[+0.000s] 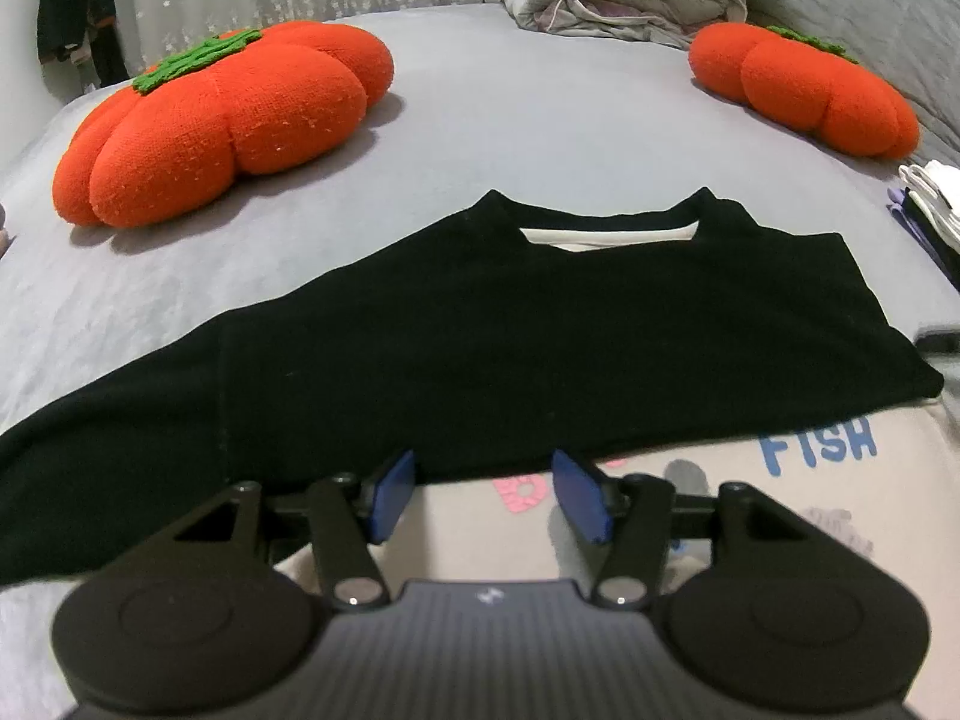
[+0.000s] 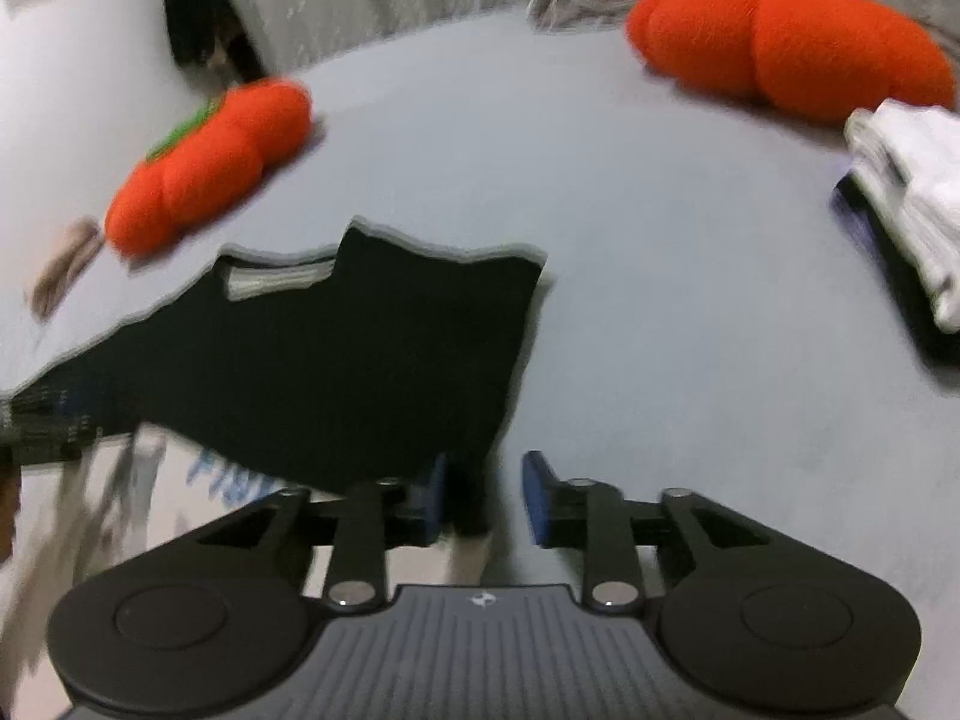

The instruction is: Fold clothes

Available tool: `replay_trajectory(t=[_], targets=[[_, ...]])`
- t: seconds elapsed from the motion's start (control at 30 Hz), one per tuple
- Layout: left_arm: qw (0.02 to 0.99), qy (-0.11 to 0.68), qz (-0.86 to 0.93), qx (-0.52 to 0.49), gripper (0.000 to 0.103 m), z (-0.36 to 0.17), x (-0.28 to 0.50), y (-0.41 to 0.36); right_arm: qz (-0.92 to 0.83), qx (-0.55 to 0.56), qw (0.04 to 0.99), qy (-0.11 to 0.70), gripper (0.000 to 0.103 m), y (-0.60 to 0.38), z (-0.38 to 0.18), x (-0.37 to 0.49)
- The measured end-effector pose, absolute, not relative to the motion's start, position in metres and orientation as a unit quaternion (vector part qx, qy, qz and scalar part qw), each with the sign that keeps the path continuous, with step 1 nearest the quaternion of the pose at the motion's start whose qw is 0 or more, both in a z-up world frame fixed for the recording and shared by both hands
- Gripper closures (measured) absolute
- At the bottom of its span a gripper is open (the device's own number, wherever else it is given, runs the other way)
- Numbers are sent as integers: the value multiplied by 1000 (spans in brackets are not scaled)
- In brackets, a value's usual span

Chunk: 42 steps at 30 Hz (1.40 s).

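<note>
A black top (image 1: pixel 480 324) is being folded on the grey bed sheet (image 1: pixel 510 138), and the work is judged to be partway through. In the left wrist view, the garment's far edge is seen lying straight with the neckline (image 1: pixel 606 228) uppermost and a pale inner label strip showing inside it; the right side is already lying in a clean straight edge, which suggests 1 side fold is done. On the left, a sleeve (image 1: pixel 108 456) is still stretching out flat and unfolded, so that side and the final doubling over are judged to be left. Under the near hem a pale printed garment (image 1: pixel 750 480) with blue lettering is showing; whether it belongs to the same fold cannot be told.

The fabric is looking matte, smooth and nearly free of wrinkles, lying flat between 2 orange pumpkin cushions (image 1: pixel 222 120). A stack of folded pale clothes (image 2: pixel 906 204) is resting at the right.

The left gripper (image 1: pixel 486 495) is being held about half open just over the near hem, with nothing between its blue pads. The right gripper (image 2: pixel 486 498) is being held partly open at the garment's near right corner; a dark strip of cloth is lying between the pads, but the blurred picture shows a gap, so no firm grip is being read
</note>
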<state>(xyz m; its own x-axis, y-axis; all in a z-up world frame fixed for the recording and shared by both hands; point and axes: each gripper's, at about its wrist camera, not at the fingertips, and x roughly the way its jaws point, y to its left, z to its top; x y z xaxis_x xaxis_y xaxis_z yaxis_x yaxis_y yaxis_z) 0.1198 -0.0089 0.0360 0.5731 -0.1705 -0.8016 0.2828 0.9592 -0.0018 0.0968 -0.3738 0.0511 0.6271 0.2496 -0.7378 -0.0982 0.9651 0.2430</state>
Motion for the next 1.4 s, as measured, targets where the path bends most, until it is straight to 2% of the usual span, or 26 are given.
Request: replay_trajectory(t=[0.23,0.53,0.57,0.6,0.67,0.73,0.97,1.2,1.33,1.37,1.4], targets=[[885,444,-129,63,49,35,119,-9,55,174,916,356,72,-393,47,131],[885,444,-130,58,49,36,120,-9,58,117,930,344,73,-366,37,155],[885,444,-130,58,49,36,120,-9,57,113,930,346,75,-365,34,157],[885,444,-130,57,49,36,120,-8,57,109,930,347,82,-364,32,159],[885,444,-131,57,49,36,121,-8,59,101,930,347,85,-361,27,162],[885,443,-131,56,49,37,121,-8,62,86,933,343,97,-359,26,162],[887,441,-130,53,49,39,120,-8,73,71,950,295,98,-361,46,156],[886,442,-130,55,49,38,121,-8,53,40,941,331,98,-355,16,166],[886,443,-131,47,49,39,122,-5,50,51,941,331,97,-354,19,166],[886,442,-131,45,49,41,122,-3,45,54,940,334,95,-354,20,166],[888,439,-132,42,49,43,122,0,37,54,939,336,86,-353,23,165]])
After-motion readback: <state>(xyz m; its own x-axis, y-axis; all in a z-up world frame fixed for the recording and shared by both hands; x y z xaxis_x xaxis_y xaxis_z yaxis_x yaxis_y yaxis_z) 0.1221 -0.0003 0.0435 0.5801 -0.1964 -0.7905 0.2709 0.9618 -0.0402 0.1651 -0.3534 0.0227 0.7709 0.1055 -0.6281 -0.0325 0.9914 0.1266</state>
